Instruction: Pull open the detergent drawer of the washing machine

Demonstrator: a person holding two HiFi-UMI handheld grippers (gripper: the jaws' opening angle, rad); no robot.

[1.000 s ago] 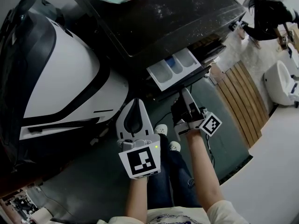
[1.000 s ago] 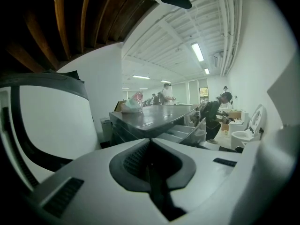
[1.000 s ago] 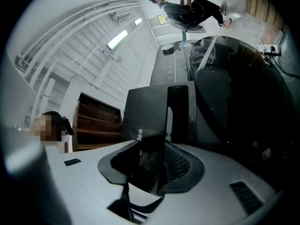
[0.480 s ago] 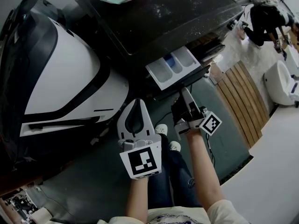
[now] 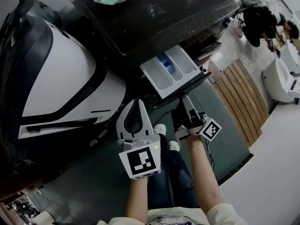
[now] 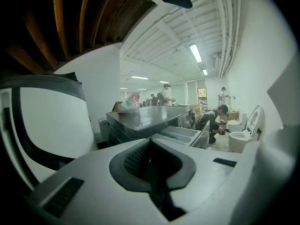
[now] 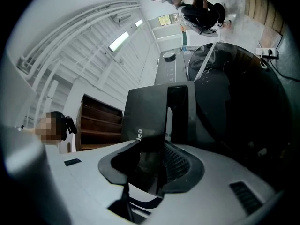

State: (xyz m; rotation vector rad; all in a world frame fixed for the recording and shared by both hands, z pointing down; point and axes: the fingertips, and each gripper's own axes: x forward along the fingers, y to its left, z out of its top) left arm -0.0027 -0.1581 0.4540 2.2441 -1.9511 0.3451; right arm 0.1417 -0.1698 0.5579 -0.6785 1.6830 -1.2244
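Dark washing machine top (image 5: 164, 13), wooden slats (image 5: 243, 97) beside (toilet (image 5: 279, 81) beyond)

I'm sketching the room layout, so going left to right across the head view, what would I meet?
White-and-black machine → left tongs → right tongs gripping the detergent drawer → wooden slats → white toilet.
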